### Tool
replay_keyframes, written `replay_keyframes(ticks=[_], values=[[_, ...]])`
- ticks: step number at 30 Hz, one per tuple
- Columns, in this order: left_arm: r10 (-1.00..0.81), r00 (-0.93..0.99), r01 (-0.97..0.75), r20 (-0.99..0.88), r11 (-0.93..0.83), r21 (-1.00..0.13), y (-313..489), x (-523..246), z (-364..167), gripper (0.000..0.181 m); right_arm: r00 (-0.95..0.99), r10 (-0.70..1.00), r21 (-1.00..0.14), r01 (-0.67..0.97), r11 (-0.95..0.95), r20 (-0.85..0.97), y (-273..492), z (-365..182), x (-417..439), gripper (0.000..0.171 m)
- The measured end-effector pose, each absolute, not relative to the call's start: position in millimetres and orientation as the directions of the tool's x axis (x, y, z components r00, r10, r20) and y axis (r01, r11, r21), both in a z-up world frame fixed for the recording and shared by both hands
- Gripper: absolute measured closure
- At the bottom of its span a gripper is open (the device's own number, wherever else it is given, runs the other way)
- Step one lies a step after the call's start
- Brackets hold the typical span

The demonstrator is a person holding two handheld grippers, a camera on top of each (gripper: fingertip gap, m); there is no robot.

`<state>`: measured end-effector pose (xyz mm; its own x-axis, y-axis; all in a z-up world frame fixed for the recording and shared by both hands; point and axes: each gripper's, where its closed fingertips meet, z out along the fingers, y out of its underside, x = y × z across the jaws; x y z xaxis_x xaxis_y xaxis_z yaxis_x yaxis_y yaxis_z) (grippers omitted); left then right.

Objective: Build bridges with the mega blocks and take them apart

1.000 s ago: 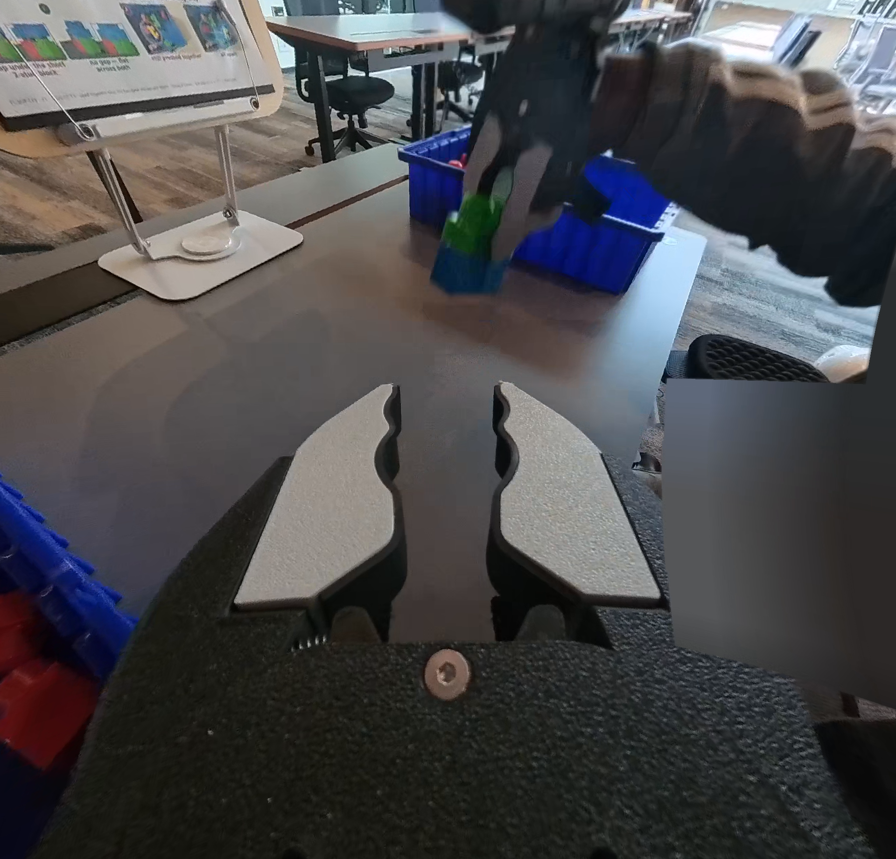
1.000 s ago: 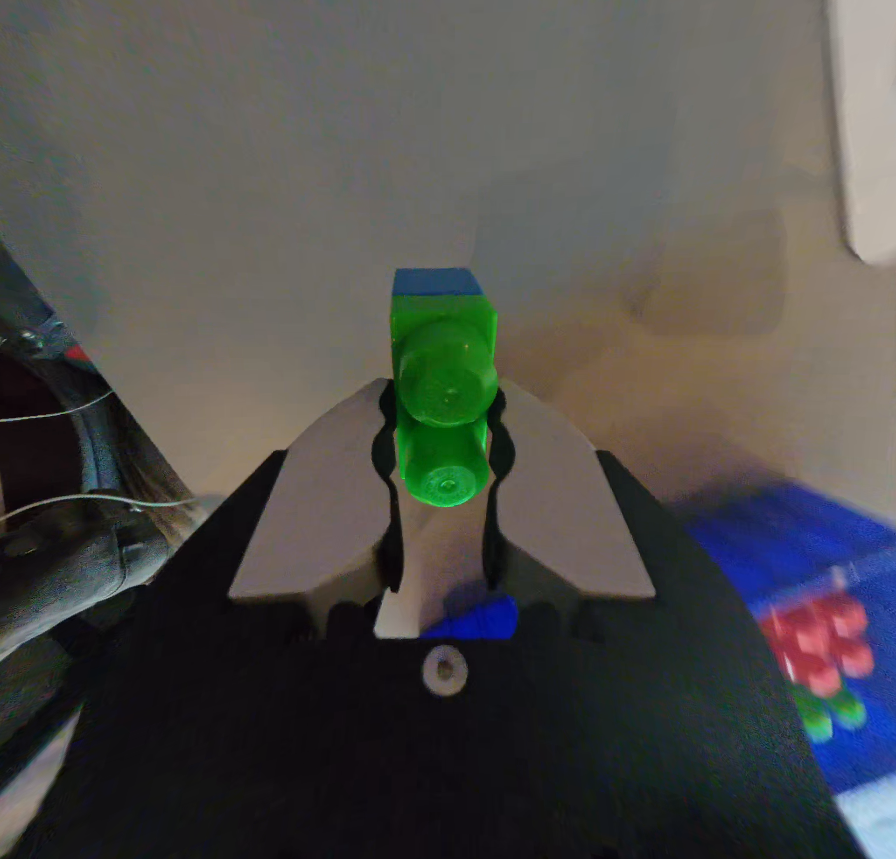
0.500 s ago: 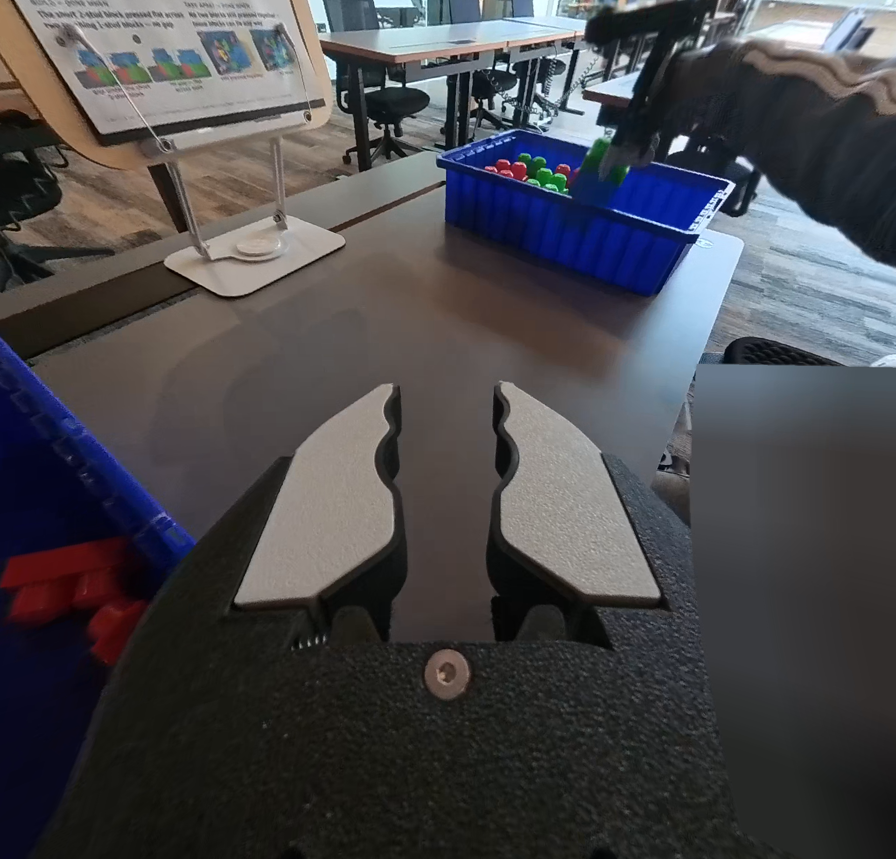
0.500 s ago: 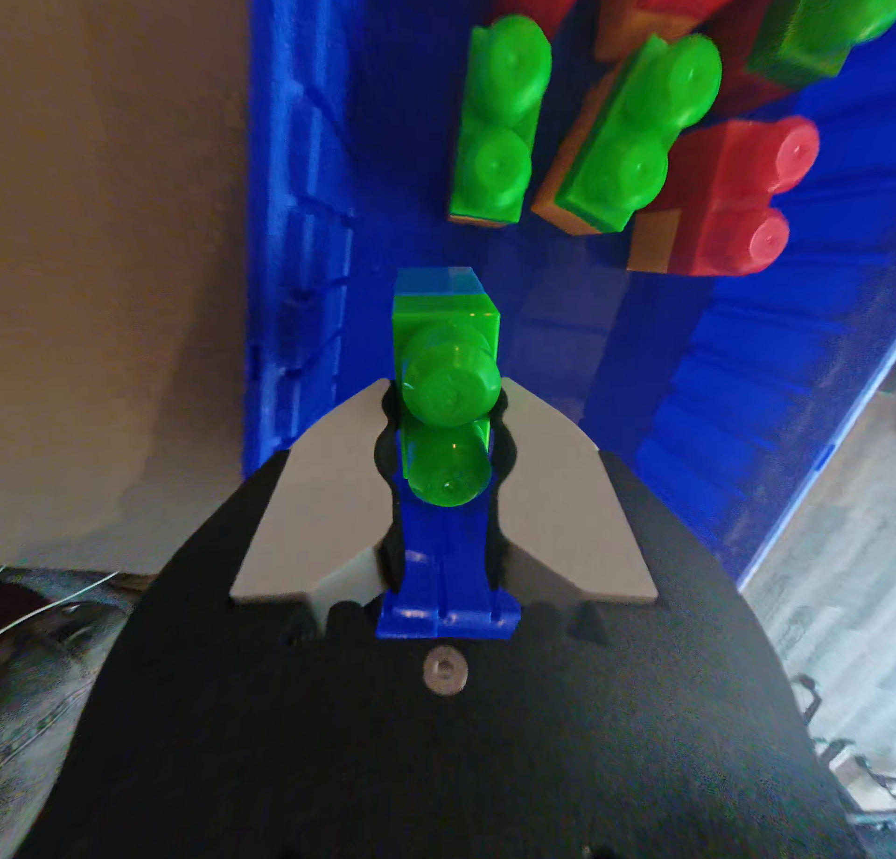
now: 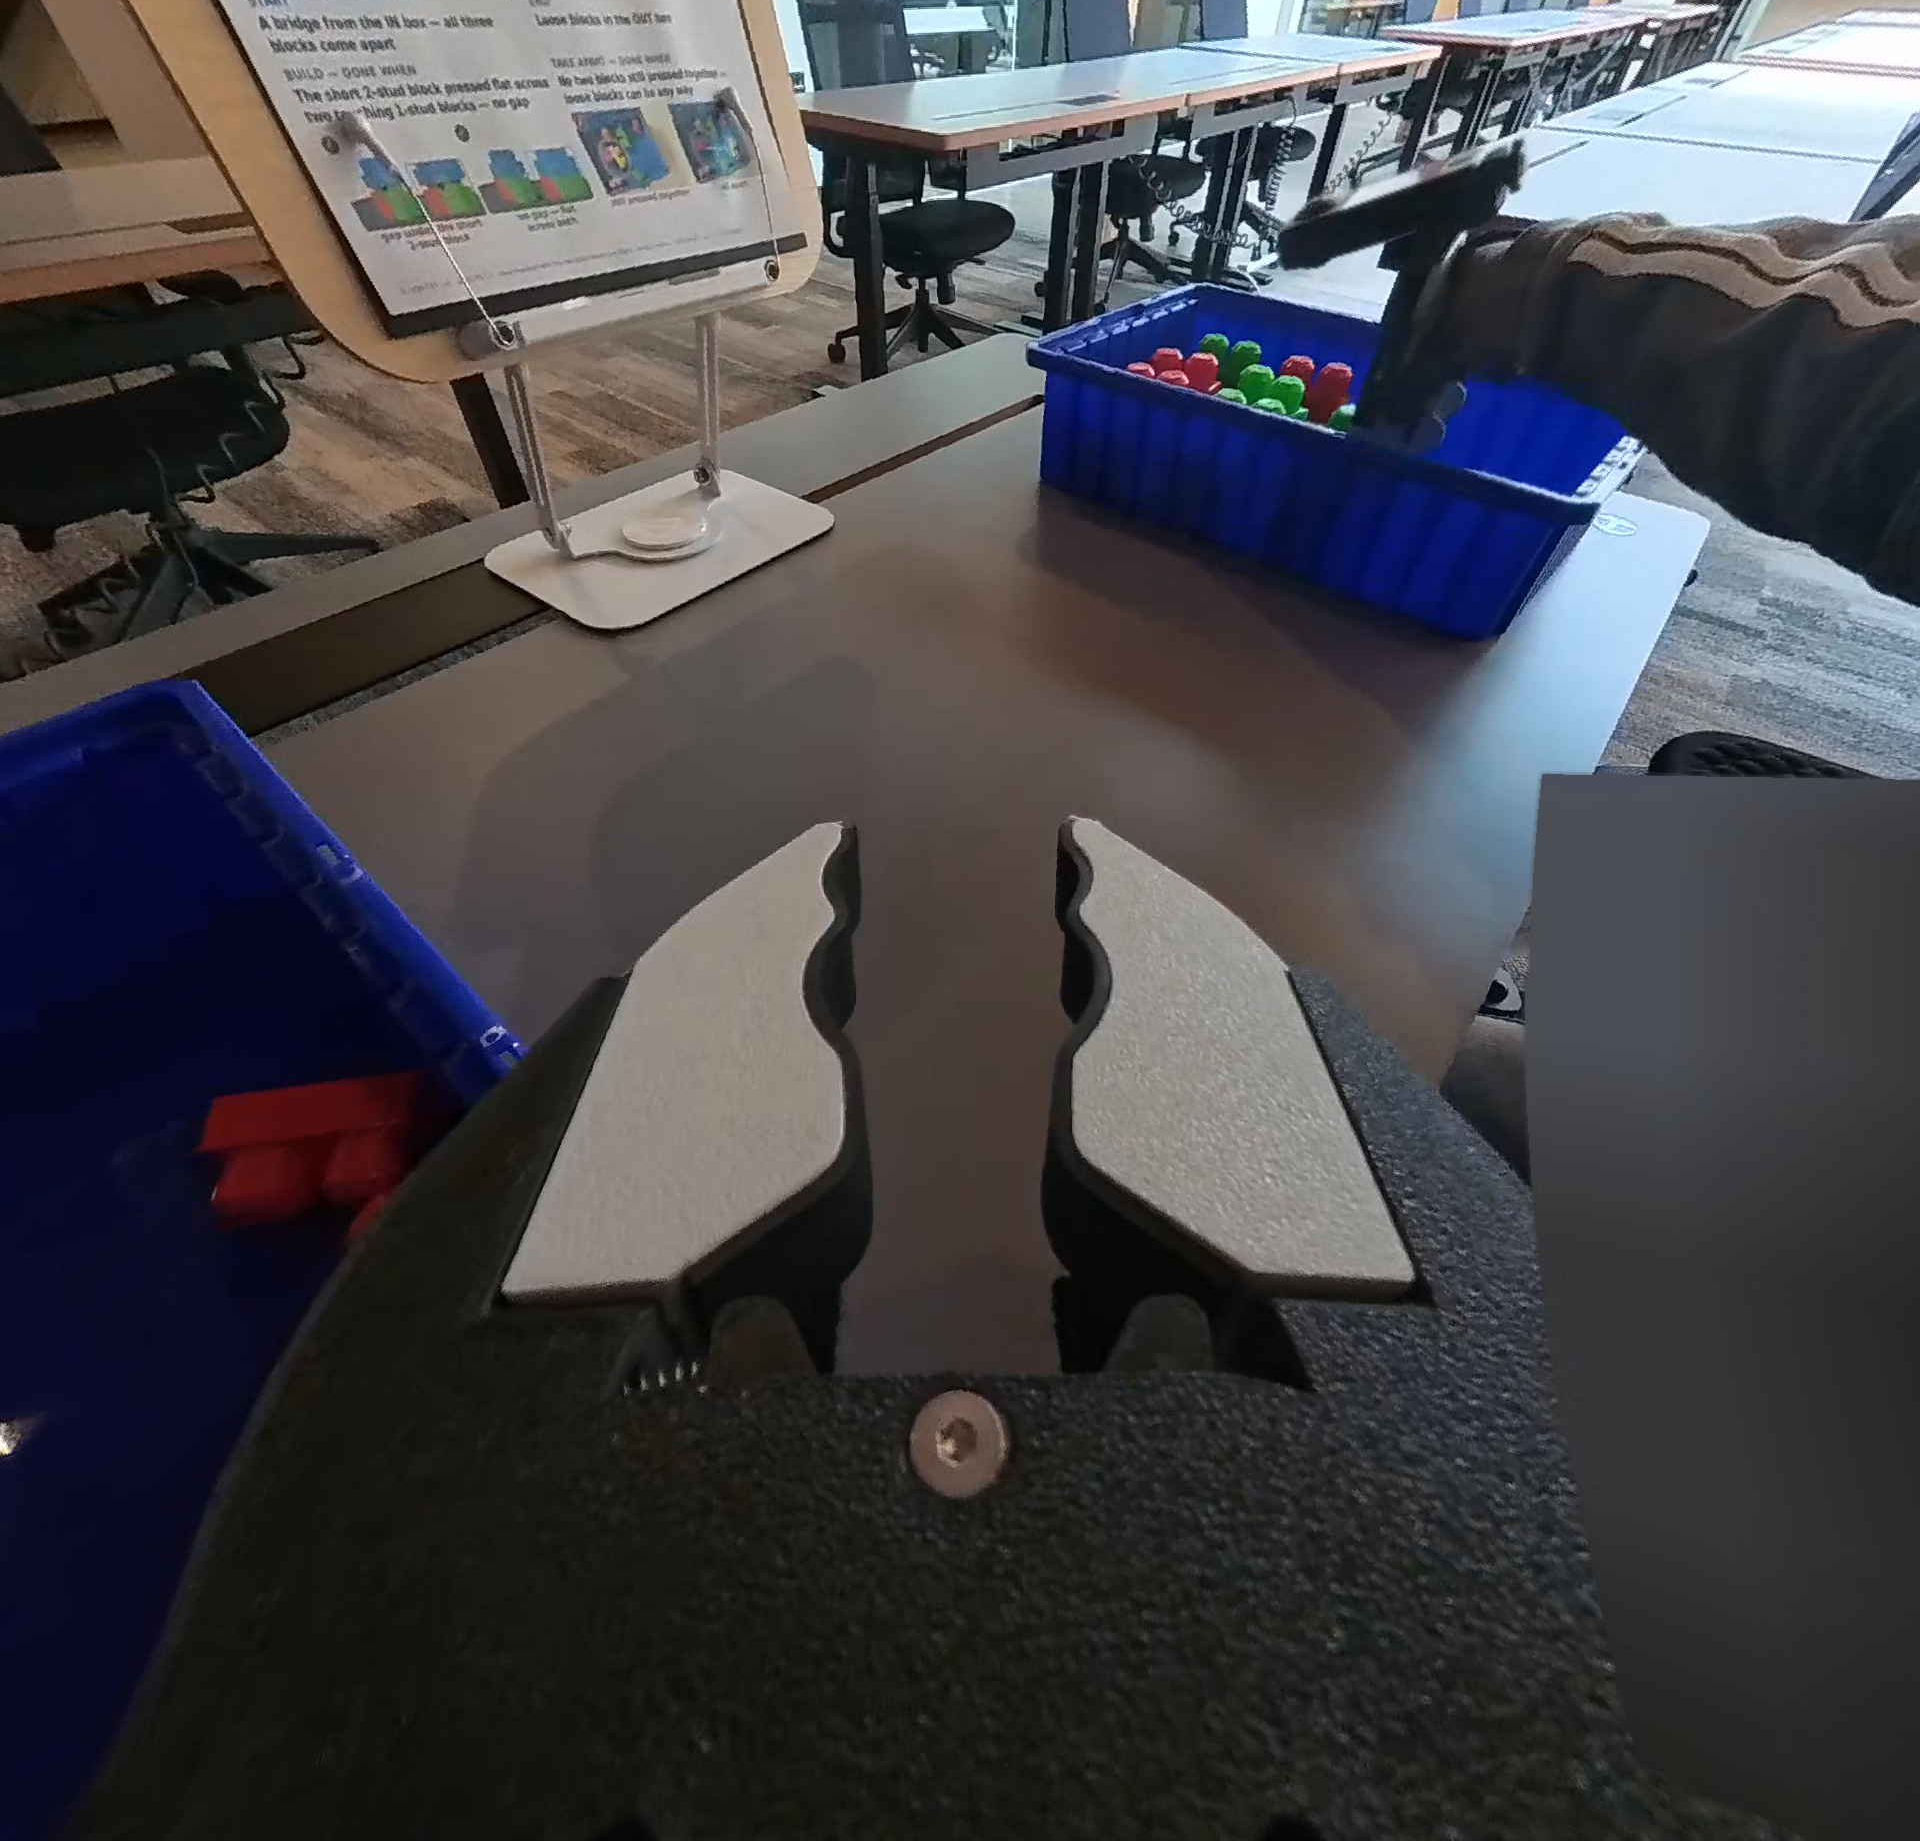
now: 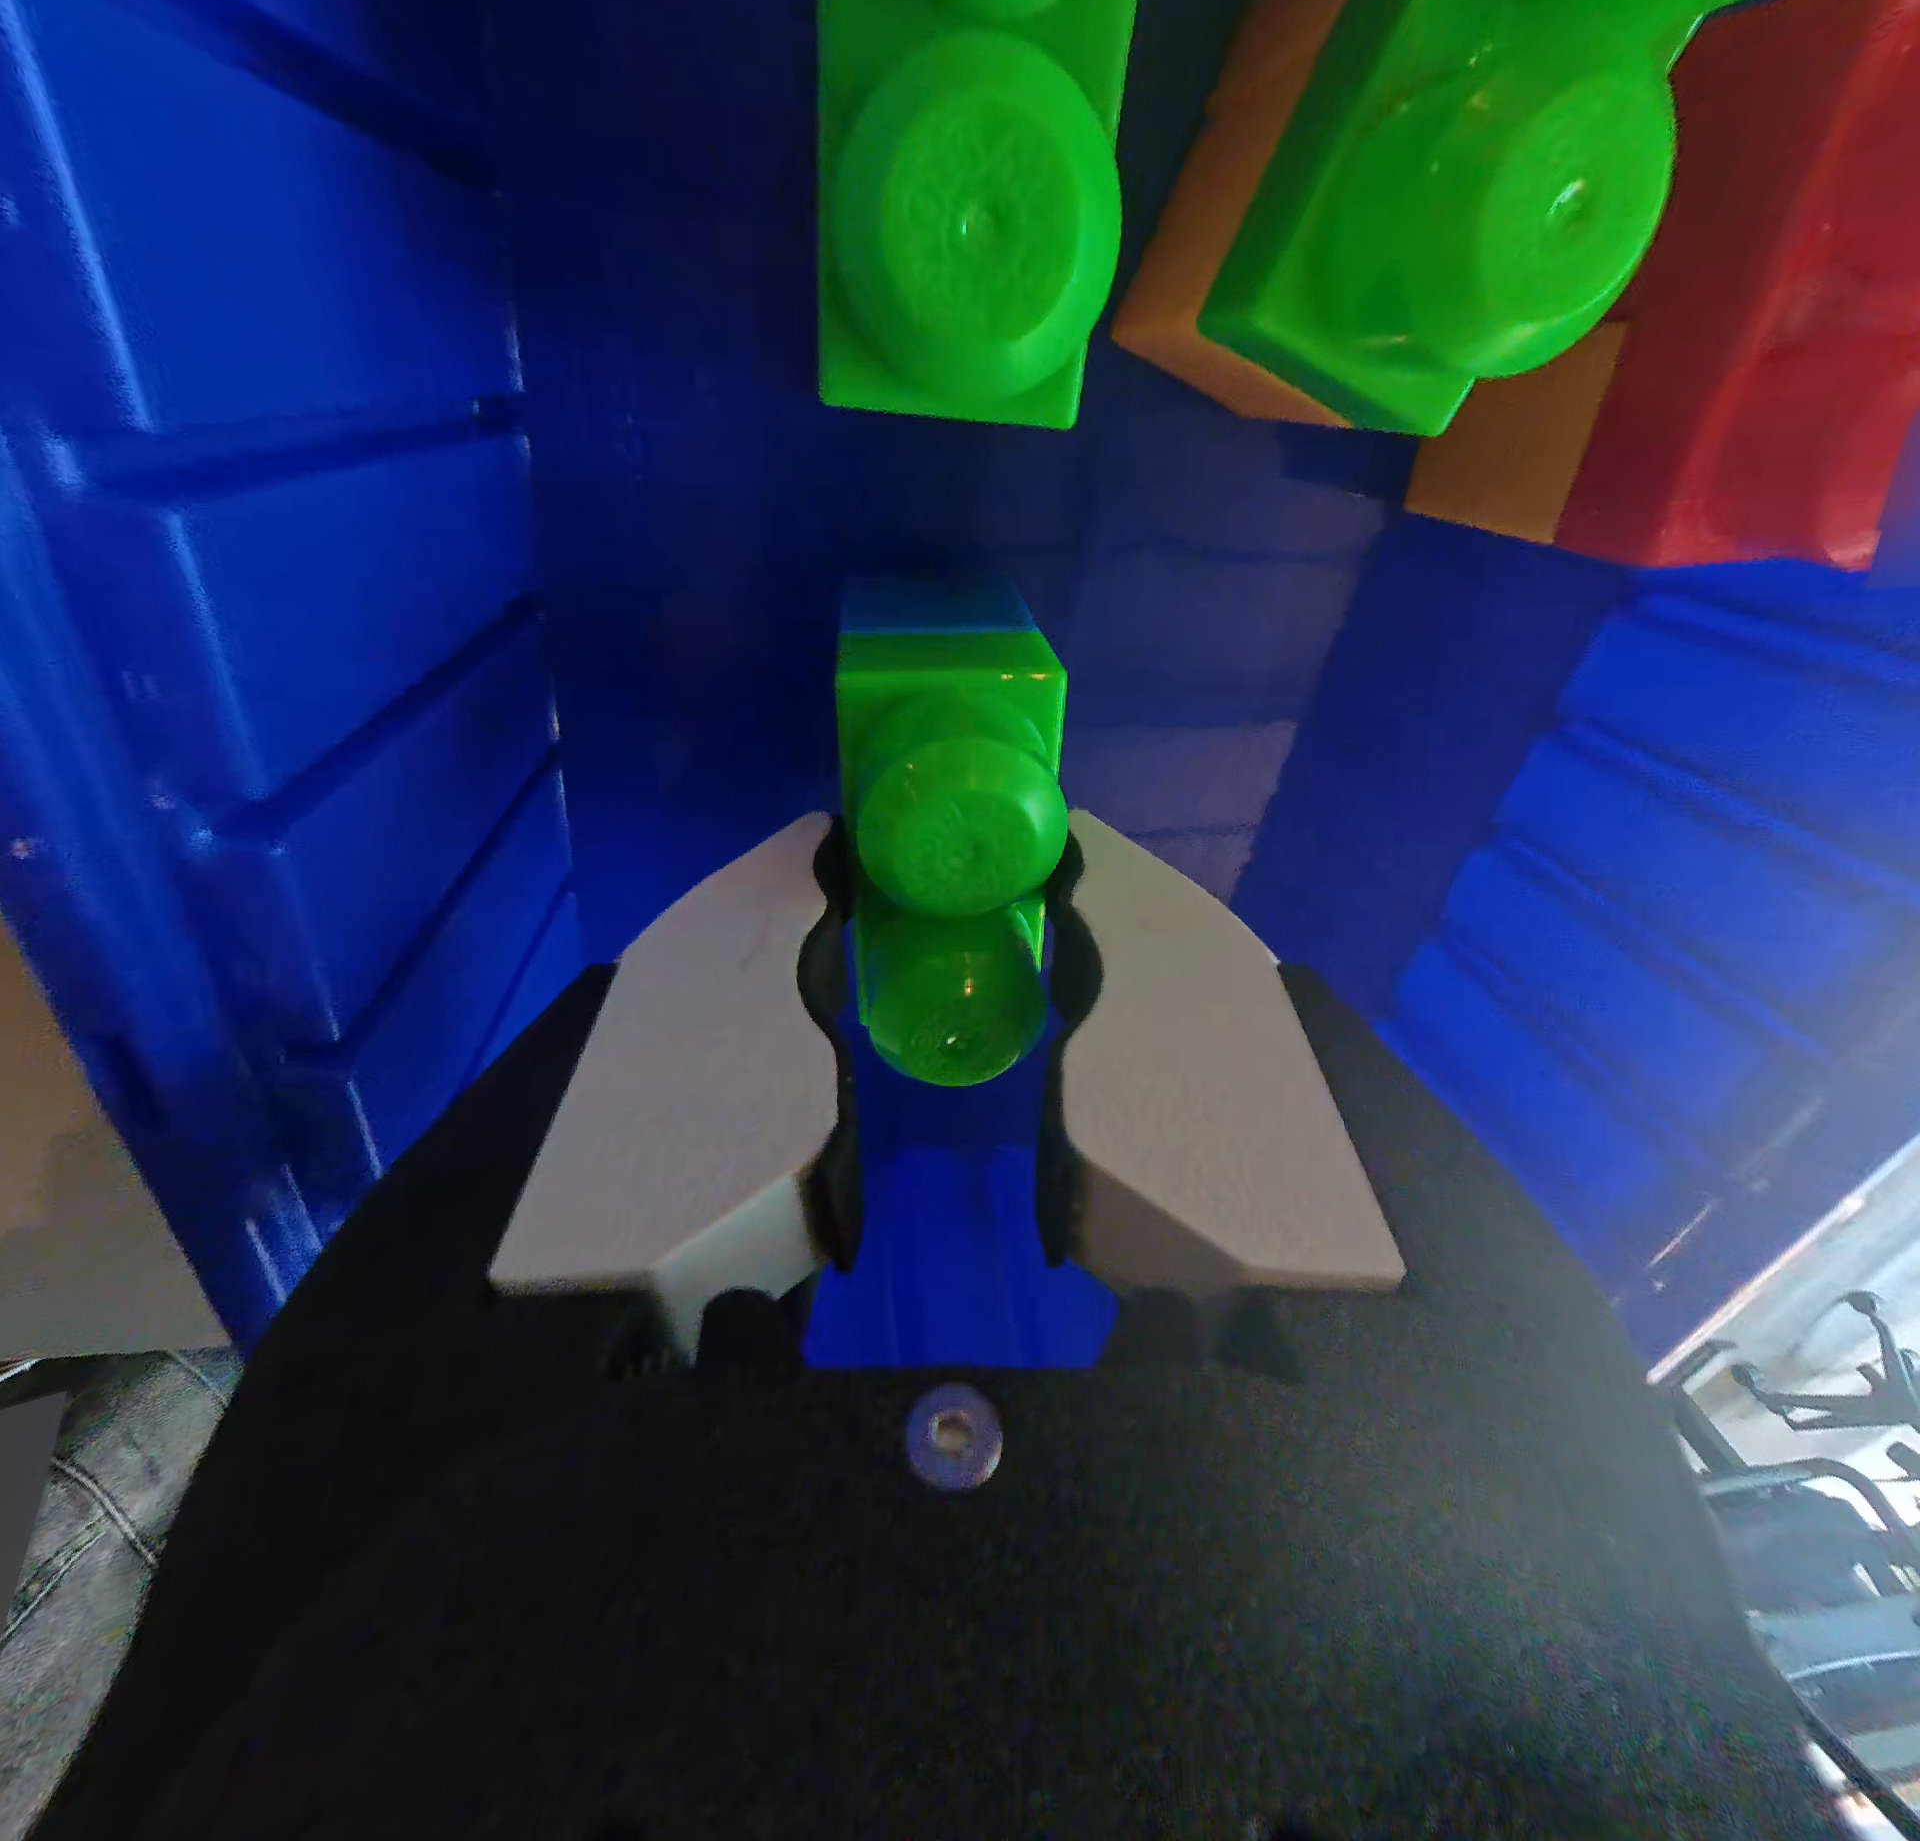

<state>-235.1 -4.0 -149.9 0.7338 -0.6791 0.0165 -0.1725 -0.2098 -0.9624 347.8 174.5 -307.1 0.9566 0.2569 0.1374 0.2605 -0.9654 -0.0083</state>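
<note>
My right gripper (image 6: 951,835) is shut on a green two-stud block (image 6: 951,835) that sits on a blue block (image 6: 935,607). It holds this bridge low inside the blue bin (image 6: 312,544), near the bin floor, next to more green-topped bridges (image 6: 966,202) and a red one (image 6: 1766,337). In the left wrist view the right gripper (image 5: 1403,409) reaches down into the far blue bin (image 5: 1299,503), which holds red and green blocks (image 5: 1247,378). My left gripper (image 5: 956,846) is open and empty above the dark table (image 5: 935,669).
A second blue bin (image 5: 156,908) with red blocks (image 5: 312,1137) is at the near left. An instruction sheet on a white stand (image 5: 665,544) stands at the table's back. A person's sleeve (image 5: 1714,357) reaches in from the right. Office desks and chairs lie beyond.
My right gripper carried the green-and-blue bridge from above the table over the far bin and down into it. My left gripper pulled back and left; the near bin came into view.
</note>
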Motion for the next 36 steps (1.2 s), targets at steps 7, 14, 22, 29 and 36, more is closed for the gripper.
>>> replay_keyframes(ticks=[7, 14, 22, 29, 36], values=[[-0.673, 0.740, -0.168, 0.017, -0.210, -0.963, -3, -239, -150, 0.146, 0.958, 0.251, -0.008, 0.255, -0.967, 0.142, 174, -313, 348, 0.121], [-0.668, 0.744, -0.175, 0.023, -0.229, -0.958, -5, -243, -152, 0.152, 0.957, 0.241, -0.120, 0.262, -0.958, 0.160, 171, -275, 345, 0.111], [-0.576, 0.818, -0.102, 0.004, -0.152, -0.983, 4, -265, -135, 0.143, 0.940, 0.283, -0.878, 0.294, -0.379, 0.193, 161, -108, 276, 0.115], [-0.453, 0.872, -0.041, -0.187, 0.313, -0.949, -9, -279, -72, 0.097, 0.922, 0.243, -0.926, 0.221, 0.307, 0.301, 108, -17, 241, 0.097], [-0.311, 0.893, -0.194, -0.324, 0.384, -0.903, -25, -295, -54, 0.050, 0.912, 0.283, -0.745, 0.036, 0.666, 0.297, 60, 30, 228, 0.025]])
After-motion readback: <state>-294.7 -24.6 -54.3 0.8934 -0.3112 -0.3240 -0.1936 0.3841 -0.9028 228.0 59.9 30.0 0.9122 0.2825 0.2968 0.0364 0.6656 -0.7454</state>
